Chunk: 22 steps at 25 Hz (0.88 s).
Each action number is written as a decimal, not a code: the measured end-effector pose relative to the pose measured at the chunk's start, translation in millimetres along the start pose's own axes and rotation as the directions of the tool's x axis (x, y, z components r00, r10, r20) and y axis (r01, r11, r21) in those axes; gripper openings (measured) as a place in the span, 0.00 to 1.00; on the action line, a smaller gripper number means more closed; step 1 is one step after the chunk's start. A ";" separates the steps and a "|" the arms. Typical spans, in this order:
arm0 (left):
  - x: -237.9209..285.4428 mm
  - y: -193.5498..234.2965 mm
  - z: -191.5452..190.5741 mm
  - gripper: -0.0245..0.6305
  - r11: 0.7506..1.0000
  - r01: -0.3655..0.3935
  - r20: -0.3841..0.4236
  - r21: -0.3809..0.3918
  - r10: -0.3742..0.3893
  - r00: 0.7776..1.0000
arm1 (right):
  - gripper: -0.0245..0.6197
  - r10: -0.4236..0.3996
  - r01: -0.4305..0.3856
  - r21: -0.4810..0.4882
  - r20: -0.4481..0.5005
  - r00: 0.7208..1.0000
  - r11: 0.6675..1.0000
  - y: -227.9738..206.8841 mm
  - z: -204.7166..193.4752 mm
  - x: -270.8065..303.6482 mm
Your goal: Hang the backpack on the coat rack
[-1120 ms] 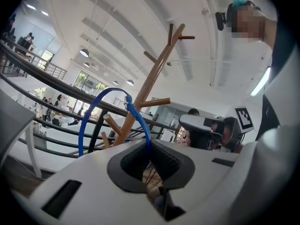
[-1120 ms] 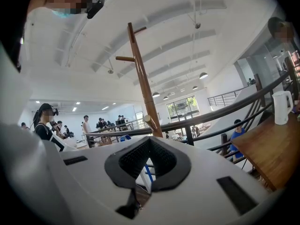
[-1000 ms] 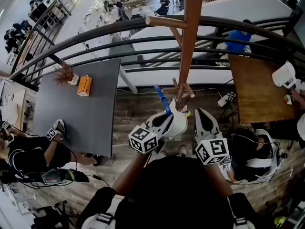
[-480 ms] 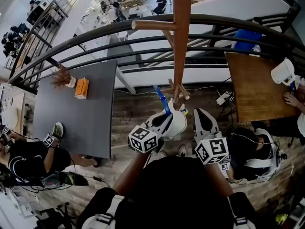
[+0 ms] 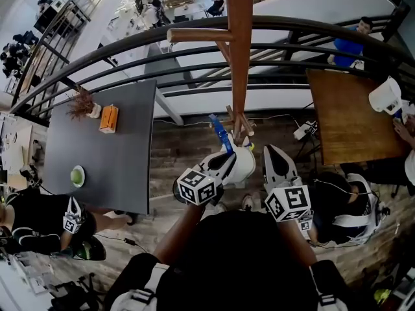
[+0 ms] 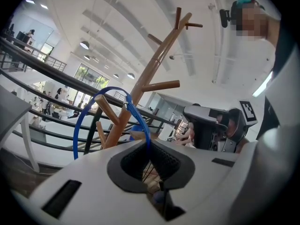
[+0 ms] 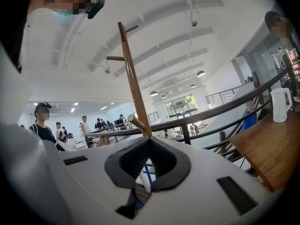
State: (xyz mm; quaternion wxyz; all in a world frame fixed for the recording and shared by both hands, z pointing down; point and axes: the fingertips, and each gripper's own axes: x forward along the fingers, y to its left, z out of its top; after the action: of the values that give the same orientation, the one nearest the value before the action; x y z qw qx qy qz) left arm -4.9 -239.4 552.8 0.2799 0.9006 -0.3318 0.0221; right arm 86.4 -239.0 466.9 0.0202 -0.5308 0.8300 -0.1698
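Note:
The wooden coat rack (image 5: 238, 57) rises just ahead of me, with pegs near its foot and near its top. My left gripper (image 5: 243, 153) is shut on a thin blue hanging loop (image 5: 219, 133). In the left gripper view the blue loop (image 6: 82, 121) arcs up from the left gripper (image 6: 149, 151) and lies over a low peg of the coat rack (image 6: 150, 74). My right gripper (image 5: 272, 153) is beside it on the right. Its pads are together at the right gripper (image 7: 149, 146), in line with the coat rack (image 7: 133, 83). The black bulk (image 5: 240, 258) under both grippers may be the backpack.
A curved black railing (image 5: 130, 50) runs behind the rack. A dark grey table (image 5: 123, 167) with a tissue box and a green bowl stands at the left. A wooden table (image 5: 350, 122) with a white kettle stands at the right. People sit on the floor on both sides.
Both grippers have edged closer to the rack, which now stands more to the left and nearer. The person at the left has drawn back, leaving a green bowl on the grey table.

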 end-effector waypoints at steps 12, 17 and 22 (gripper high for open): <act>10.5 -3.7 -5.3 0.07 1.000 0.020 -0.024 -0.008 -0.021 1.000 | 0.06 -0.019 0.019 0.003 -0.001 1.000 1.000 -7.8 2.1 -4.8; 14.7 -2.1 -8.0 0.07 1.000 0.012 -0.028 -0.007 -0.012 1.000 | 0.06 -0.021 0.021 0.002 -0.010 1.000 1.000 -12.6 1.8 -3.7; 17.4 -0.8 -18.1 0.07 1.000 0.005 -0.047 -0.005 -0.005 0.999 | 0.06 -0.017 0.017 0.001 -0.012 1.000 1.000 -14.9 1.5 -4.3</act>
State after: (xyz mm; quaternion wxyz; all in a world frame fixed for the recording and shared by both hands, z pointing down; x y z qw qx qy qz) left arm 11.8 -239.7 571.6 0.2899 0.9000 -0.3229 0.0415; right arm 101.6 -241.2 469.3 0.0144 -0.5367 0.8256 -0.1736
